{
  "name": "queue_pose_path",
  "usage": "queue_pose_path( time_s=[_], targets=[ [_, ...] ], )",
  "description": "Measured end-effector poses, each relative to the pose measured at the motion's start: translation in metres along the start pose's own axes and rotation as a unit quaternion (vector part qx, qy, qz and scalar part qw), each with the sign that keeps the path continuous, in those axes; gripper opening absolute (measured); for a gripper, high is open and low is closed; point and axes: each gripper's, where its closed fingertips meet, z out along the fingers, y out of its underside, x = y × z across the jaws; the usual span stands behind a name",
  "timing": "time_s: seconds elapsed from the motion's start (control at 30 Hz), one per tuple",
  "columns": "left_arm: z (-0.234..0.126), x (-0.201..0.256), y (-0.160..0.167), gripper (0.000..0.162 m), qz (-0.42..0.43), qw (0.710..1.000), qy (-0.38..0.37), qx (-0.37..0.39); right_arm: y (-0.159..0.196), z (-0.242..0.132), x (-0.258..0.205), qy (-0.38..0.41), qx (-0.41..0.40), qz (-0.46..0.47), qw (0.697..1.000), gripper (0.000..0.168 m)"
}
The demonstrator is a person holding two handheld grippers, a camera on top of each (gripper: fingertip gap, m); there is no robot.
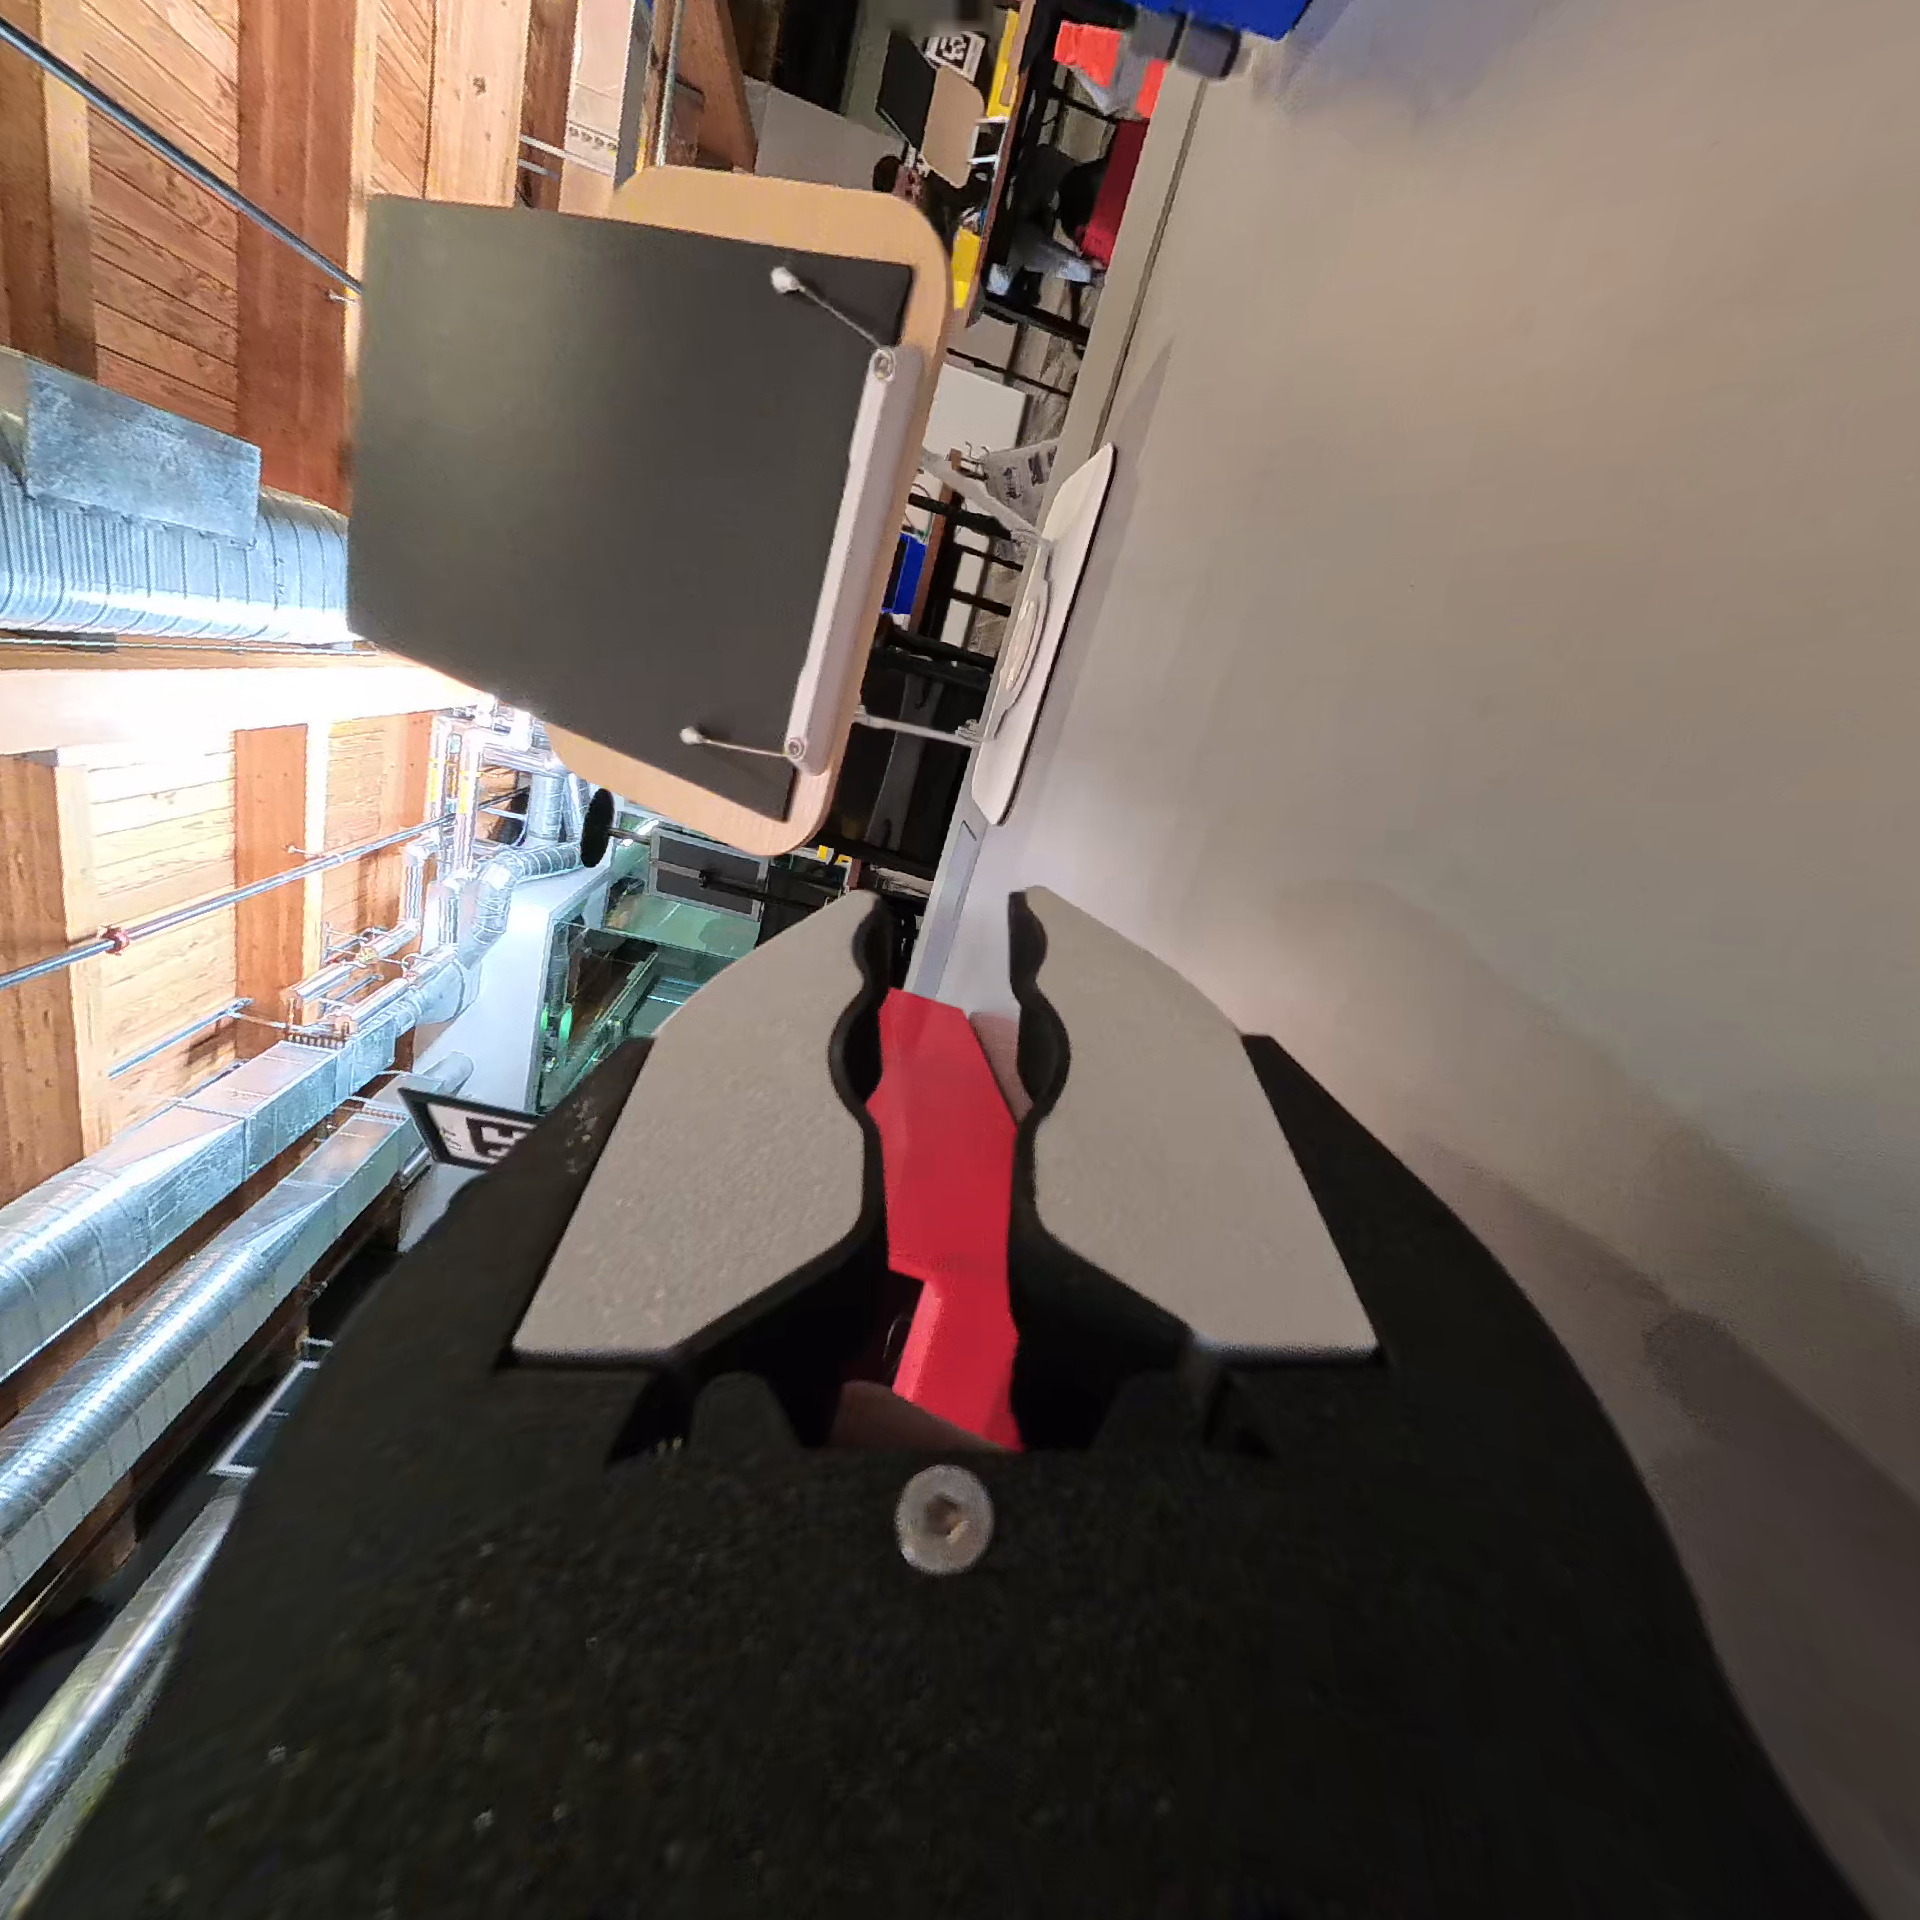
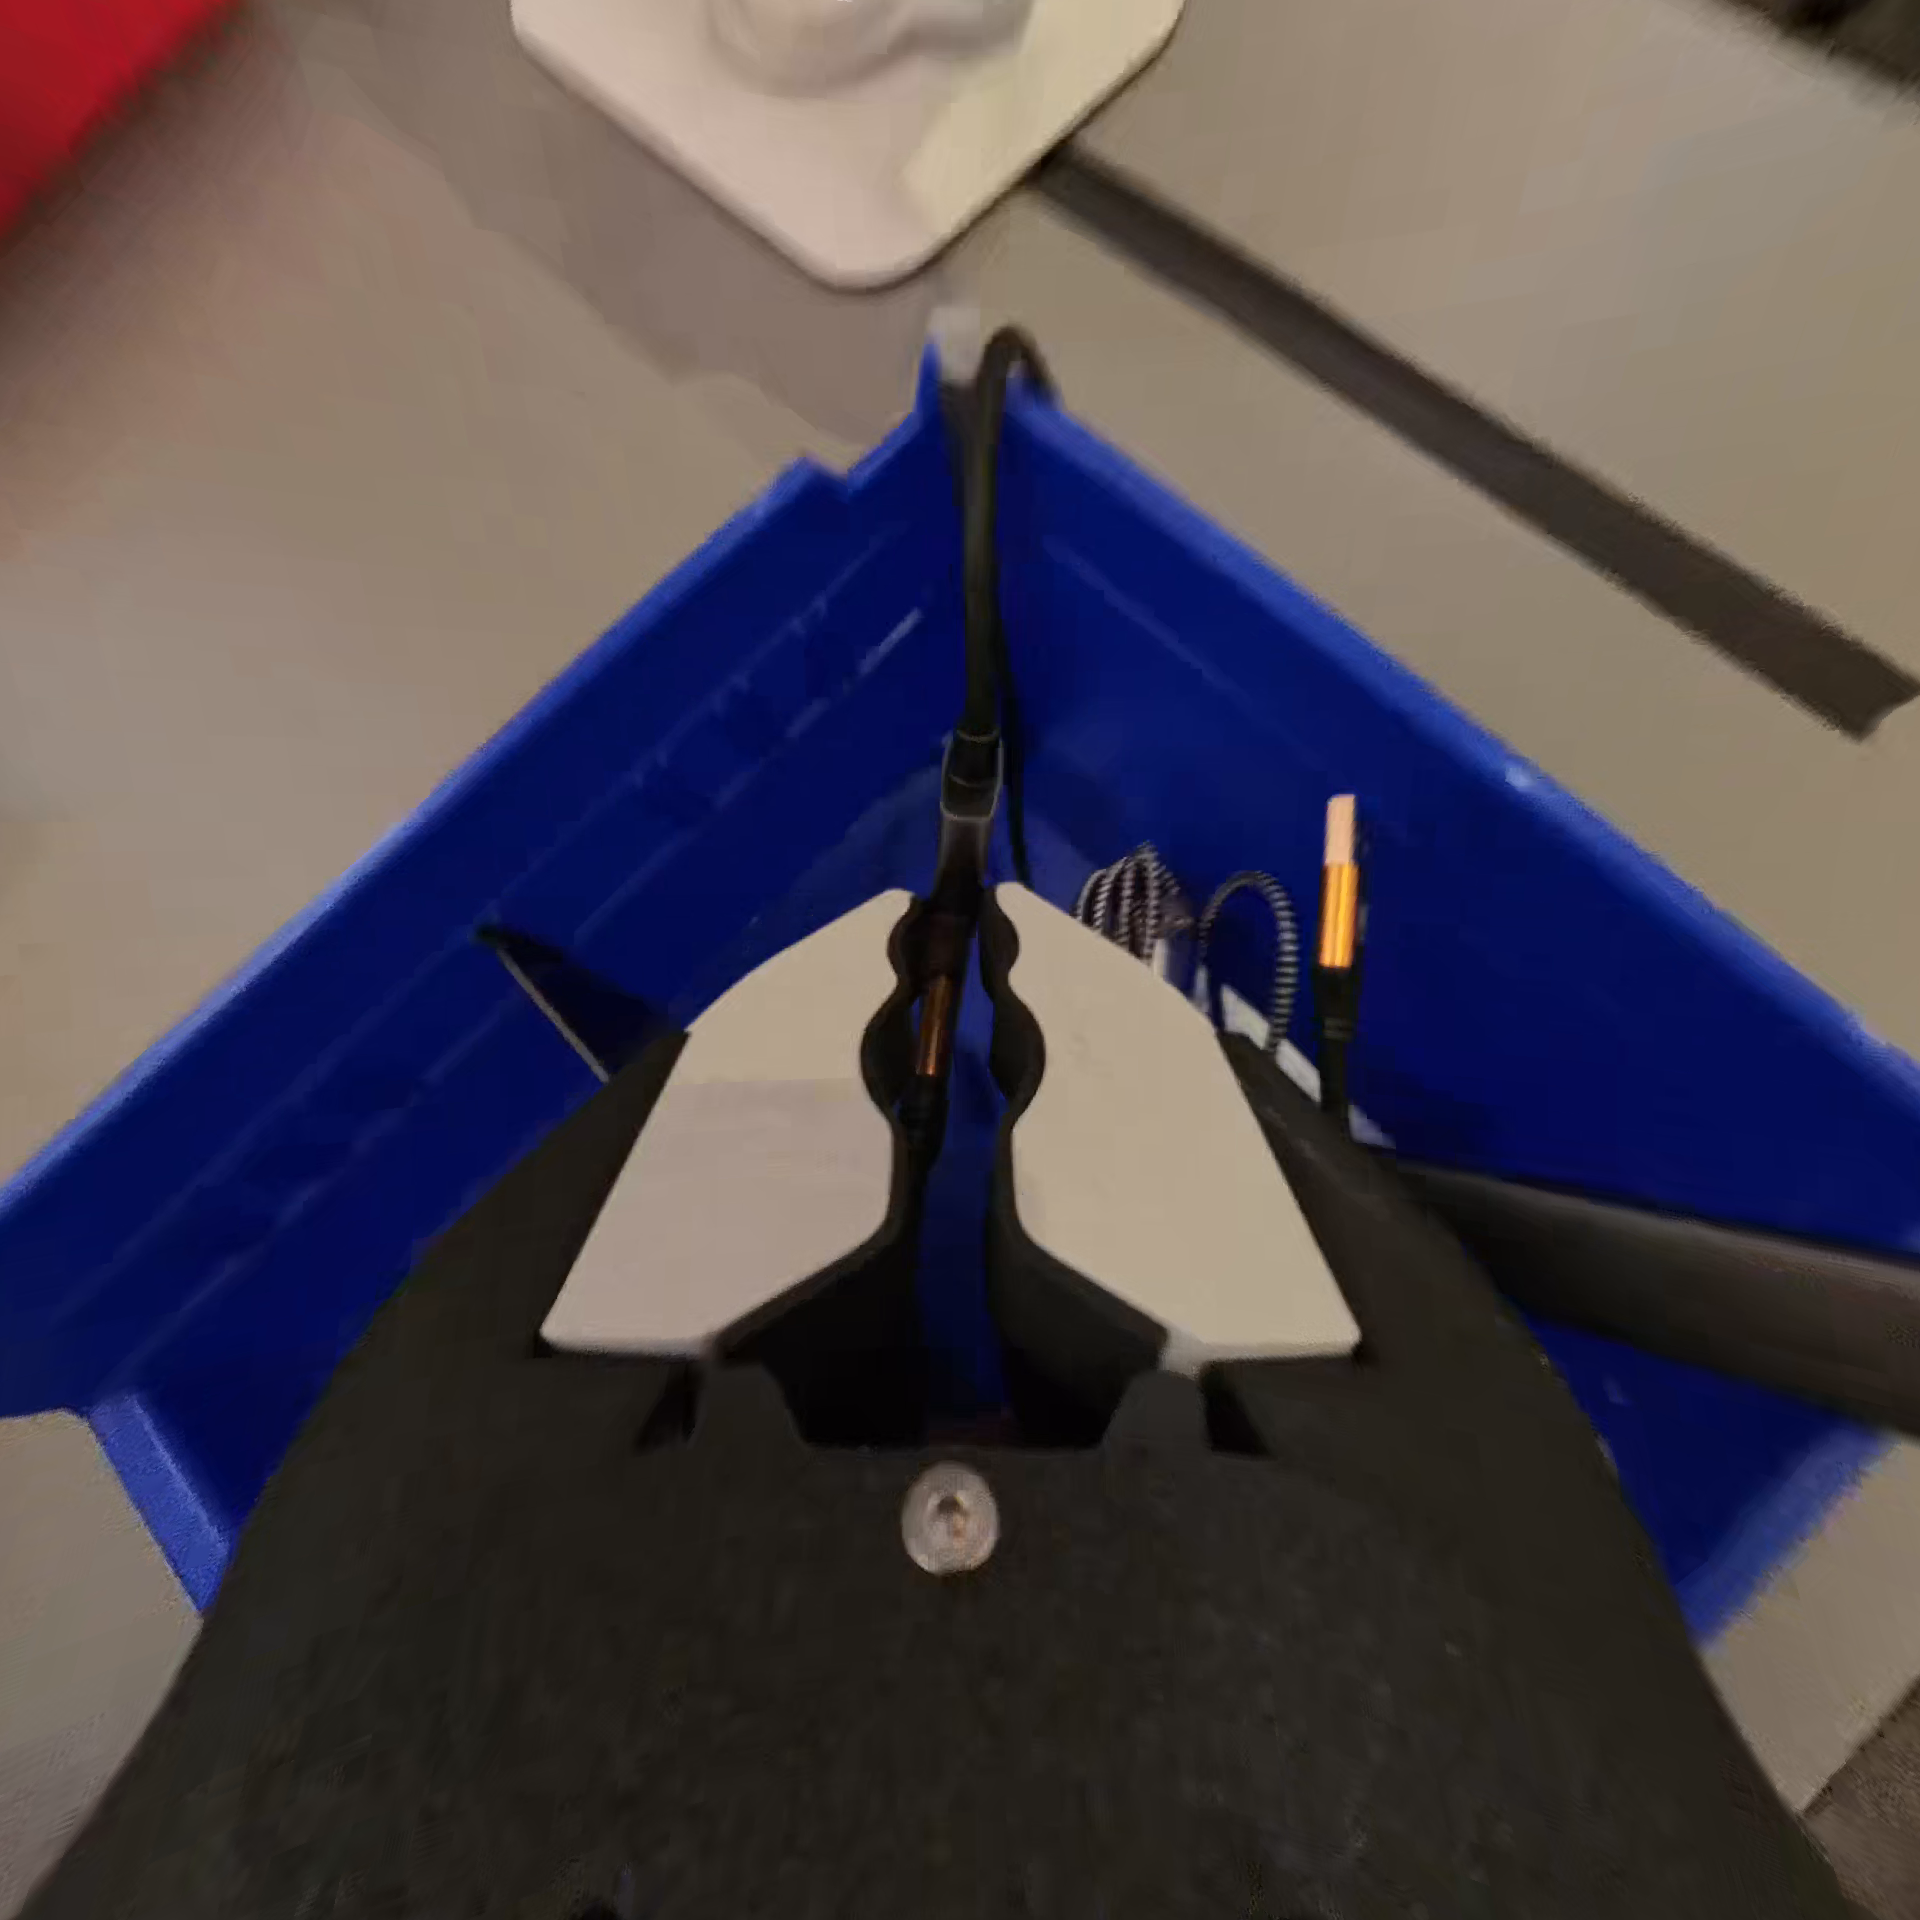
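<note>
Jaws of the right gripper point(image 2: 951, 914) are clamping a black cable's plug point(image 2: 940, 997) over the blue bin point(image 2: 665, 790) — left gripper point(image 1: 948, 914) jaws are pinching a red part point(image 1: 940, 1143) beside the grey counter point(image 1: 1507, 623).

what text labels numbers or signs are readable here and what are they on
No words are readable in either view.
Black-and-white marker card, low left: a pattern, not words.
Second marker card, top: the same.
White printed bag by the table edge: too small.
Blue bin wall: raised marks, blurred.
Red piece in the left hand-held gripper, black cable in the right hand-held gripper: no print visible.
</note>
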Motion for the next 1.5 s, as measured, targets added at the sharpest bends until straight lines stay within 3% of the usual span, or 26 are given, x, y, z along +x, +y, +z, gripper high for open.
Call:
queue_pose_path(
  time_s=[0.1,0.2,0.27,0.3,0.4,0.47,0.53,0.6,0.67,0.83,0.9,0.97,1.07,1.2,1.5],
  targets=[
    [0.0,0.004,-0.002,0.021,0.009,1.0,0.003,0.001,0.004,0.018,0.0,-0.006,-0.05,-0.009,0.999,0.01],
    [-0.004,0.004,0.0,0.021,-0.002,1.0,0.01,-0.007,0.002,0.023,0.02,0.052,-0.096,0.002,0.994,0.016],
    [-0.008,0.007,0.007,0.023,-0.063,0.997,0.042,-0.025,-0.002,0.022,0.025,0.068,-0.104,0.004,0.992,0.048],
    [-0.012,0.006,0.011,0.025,-0.108,0.992,0.061,-0.034,-0.01,0.016,0.022,0.062,-0.093,0.014,0.994,0.056],
    [-0.022,-0.012,0.025,0.027,-0.247,0.962,0.091,-0.066,-0.057,-0.032,0.014,0.087,0.03,0.032,0.995,0.056],
    [-0.031,-0.022,0.042,0.028,-0.37,0.917,0.114,-0.091,-0.082,-0.086,-0.005,0.111,0.13,0.052,0.984,0.051],
    [-0.046,-0.024,0.058,0.032,-0.514,0.837,0.155,-0.108,-0.088,-0.139,-0.04,0.135,0.228,0.057,0.963,0.044],
    [-0.06,-0.025,0.077,0.035,-0.627,0.75,0.176,-0.115,-0.068,-0.172,-0.081,0.153,0.304,0.055,0.939,0.034],
    [-0.072,-0.028,0.107,0.035,-0.669,0.715,0.154,-0.132,-0.024,-0.175,-0.11,0.188,0.338,0.08,0.919,0.031],
    [-0.11,-0.038,0.172,0.035,-0.63,0.747,0.049,-0.206,0.119,-0.105,-0.151,0.231,0.26,0.183,0.92,0.037],
    [-0.116,-0.04,0.18,0.035,-0.615,0.757,0.035,-0.219,0.151,-0.091,-0.164,0.236,0.227,0.204,0.923,0.037],
    [-0.113,-0.047,0.18,0.035,-0.597,0.773,0.026,-0.211,0.155,-0.087,-0.171,0.23,0.217,0.193,0.929,0.036],
    [-0.112,-0.051,0.19,0.032,-0.544,0.805,-0.009,-0.235,0.161,-0.086,-0.158,0.285,0.19,0.154,0.927,0.035],
    [-0.107,-0.043,0.184,0.029,-0.55,0.8,0.004,-0.239,0.172,-0.082,-0.155,0.309,0.156,0.134,0.928,0.035],
    [-0.1,-0.039,0.181,0.029,-0.542,0.805,0.012,-0.24,0.172,-0.1,-0.16,0.332,0.178,0.138,0.916,0.035]
  ],
)
